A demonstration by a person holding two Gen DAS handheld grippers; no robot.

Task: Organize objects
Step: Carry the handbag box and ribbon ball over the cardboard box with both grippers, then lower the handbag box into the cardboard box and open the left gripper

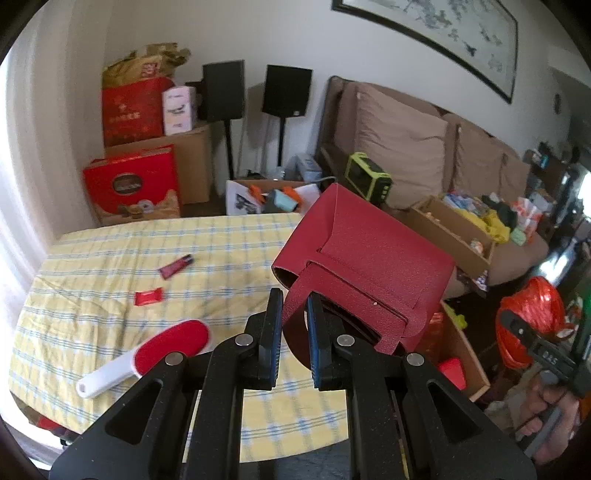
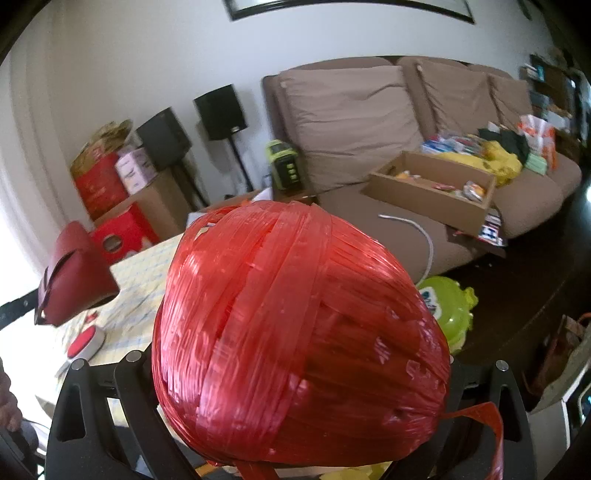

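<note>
A yellow checked tablecloth [image 1: 147, 258] covered the table, brown sofa [image 1: 406, 140] far right. Left gripper [image 1: 294, 314] clamped the red pouch [image 1: 362, 258]; right gripper [image 2: 295, 424] gripped the red twine ball [image 2: 295, 332]. No writing was legible.

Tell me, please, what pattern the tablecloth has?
Yellow and white checks with blue lines on the tablecloth, clearest in the left wrist view.

This is a living room in a home. A big brown sofa [image 2: 369, 122] stands by the wall under a framed picture [image 1: 436, 33]. Two black speakers [image 1: 223, 90] stand near boxes [image 1: 133, 110], beside a surface [image 1: 110, 258] with a yellow checked cloth.
</note>
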